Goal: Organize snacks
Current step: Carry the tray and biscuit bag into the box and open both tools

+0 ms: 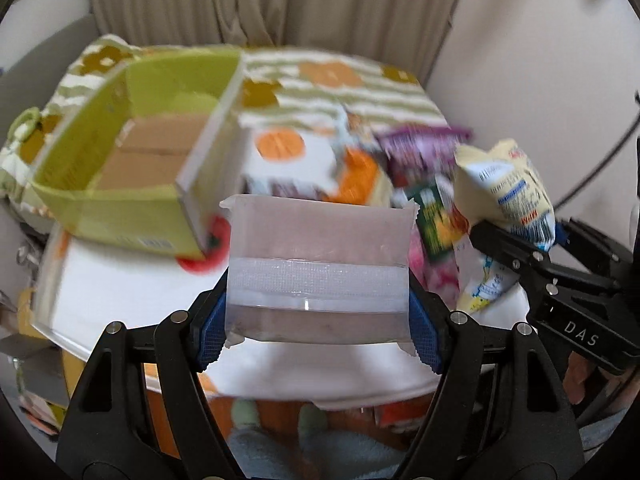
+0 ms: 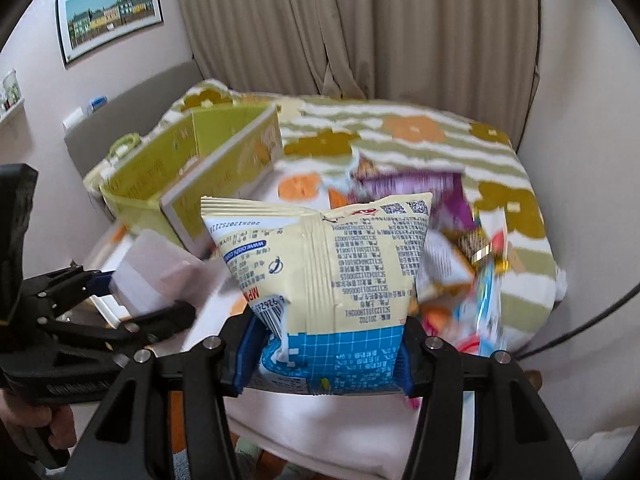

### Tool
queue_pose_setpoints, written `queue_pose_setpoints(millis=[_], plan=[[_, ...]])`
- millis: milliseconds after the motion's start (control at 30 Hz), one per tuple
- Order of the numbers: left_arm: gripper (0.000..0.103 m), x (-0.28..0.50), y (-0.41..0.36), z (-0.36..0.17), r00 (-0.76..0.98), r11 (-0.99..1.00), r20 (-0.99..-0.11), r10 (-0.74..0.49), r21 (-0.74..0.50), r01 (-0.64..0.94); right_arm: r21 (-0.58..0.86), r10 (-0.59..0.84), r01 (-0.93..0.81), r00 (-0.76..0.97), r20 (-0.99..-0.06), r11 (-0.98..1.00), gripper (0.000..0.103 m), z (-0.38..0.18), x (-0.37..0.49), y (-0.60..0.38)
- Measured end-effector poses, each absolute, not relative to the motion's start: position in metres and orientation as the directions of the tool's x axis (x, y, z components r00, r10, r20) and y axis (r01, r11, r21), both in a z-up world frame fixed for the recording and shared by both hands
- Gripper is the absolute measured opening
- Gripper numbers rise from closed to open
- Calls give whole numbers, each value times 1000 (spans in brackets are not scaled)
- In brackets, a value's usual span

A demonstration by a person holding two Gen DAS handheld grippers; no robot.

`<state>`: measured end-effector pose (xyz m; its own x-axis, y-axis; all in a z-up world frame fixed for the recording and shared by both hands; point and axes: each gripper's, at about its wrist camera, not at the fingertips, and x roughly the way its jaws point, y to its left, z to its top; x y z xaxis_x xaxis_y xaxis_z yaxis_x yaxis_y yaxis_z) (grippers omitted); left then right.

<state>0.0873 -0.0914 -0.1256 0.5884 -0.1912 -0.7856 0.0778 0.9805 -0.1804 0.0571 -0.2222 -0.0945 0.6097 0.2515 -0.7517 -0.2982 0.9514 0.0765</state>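
Blue rubber pads on the left gripper (image 1: 320,316) pinch a translucent, frosted plastic snack pouch (image 1: 320,264) by its two side edges, so that the flat packet spans the gap and stands clear of the white tray (image 1: 120,300) below. Beside it, the right gripper (image 2: 326,360) is clamped on the lower end of a cream and blue printed snack bag (image 2: 320,264), which stands upright above its jaws, also lifted free. Both packets hang over the near part of the tray, which rests on a bed with a green striped, flower-patterned blanket (image 2: 400,128).

Beyond the left gripper, at the tray's far left corner, sits an open lime-green cardboard box (image 1: 132,152) with a bare brown floor; it looks like the place for sorted snacks. To the right of it lies a loose heap of mixed packets (image 1: 400,160), purple, orange and green, spread toward the tray's right edge.

To finish this step well, I judge each packet should travel over the box's near wall with its lower edge well clear, then be laid flat before the pads let go. One gripper at a time would avoid the two tools meeting above the opening. The soft bag may swing, so a slow carry suits it.
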Motion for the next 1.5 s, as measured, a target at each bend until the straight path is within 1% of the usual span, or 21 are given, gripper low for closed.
queue_pose_setpoints(millis=[100,267,333,500,633,800,1067,1100,1167,1200,1267,1367,1500], plan=[[73,103,-62,-104,634,985,-757,-159,-168,47,81,270,-314,625,-732,946,50,-78,74,-205],[73,137,-7,-88,658,987,-743,-123,-163,1,87,298,-338,643,-705,937,50,-59,101,-166],[73,154,18,-85,661,990,-744,-99,-144,-14,90,308,-348,645,-699,933,50,-53,116,-145],[73,200,77,-93,628,995,-776,-63,-94,-16,119,336,-361,631,-699,925,50,-50,157,-91],[73,237,114,-115,577,999,-815,-46,-51,9,142,336,-347,600,-726,927,50,-58,184,-46],[73,259,126,-149,502,996,-864,-38,7,87,158,307,-300,557,-771,941,50,-77,207,-8],[73,285,133,-190,407,976,-911,-72,20,217,168,240,-184,506,-829,969,50,-104,231,18],[74,286,134,-193,396,975,-915,-73,19,224,164,232,-174,505,-832,971,50,-105,233,19],[79,290,135,-198,381,973,-922,-70,22,232,153,218,-167,505,-835,974,50,-106,236,21],[84,291,137,-200,372,972,-926,-71,20,236,157,220,-165,500,-837,974,50,-106,238,21],[87,289,139,-196,382,969,-921,-75,24,247,162,224,-166,498,-838,973,50,-106,241,20],[87,285,141,-188,403,966,-912,-80,29,258,169,252,-205,503,-827,964,50,-103,244,24],[87,280,148,-179,411,975,-909,-75,19,220,162,292,-293,482,-826,942,50,-103,254,37]])
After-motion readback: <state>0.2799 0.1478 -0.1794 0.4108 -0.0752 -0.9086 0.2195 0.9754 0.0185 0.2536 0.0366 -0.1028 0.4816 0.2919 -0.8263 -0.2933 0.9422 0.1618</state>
